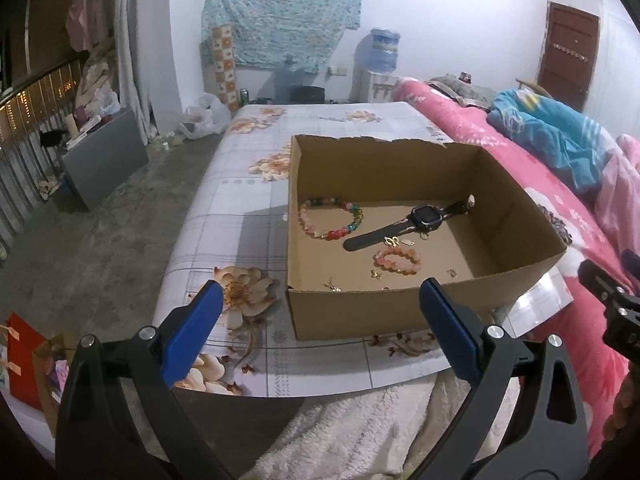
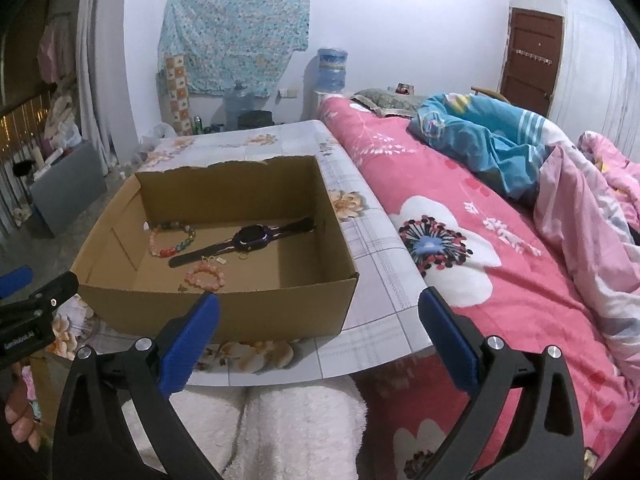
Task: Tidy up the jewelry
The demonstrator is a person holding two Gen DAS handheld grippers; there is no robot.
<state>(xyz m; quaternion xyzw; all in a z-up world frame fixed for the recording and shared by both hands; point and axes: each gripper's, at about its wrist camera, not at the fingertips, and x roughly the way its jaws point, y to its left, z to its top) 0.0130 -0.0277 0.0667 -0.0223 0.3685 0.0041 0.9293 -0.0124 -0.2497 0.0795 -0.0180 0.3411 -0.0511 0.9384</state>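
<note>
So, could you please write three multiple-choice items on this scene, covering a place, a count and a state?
1. Where does the smartwatch lie?
A. on the pink bedspread
B. inside the cardboard box
C. on the floor

2. How many beaded bracelets are in the box?
A. two
B. four
C. none

3. How does the right claw stand?
A. shut on a bracelet
B. shut on the box wall
C. open and empty

Answers: 1 B, the watch rests on the box floor; 2 A, a multicoloured bracelet and a pink bracelet show; 3 C, its blue pads stand wide apart with nothing between.
</note>
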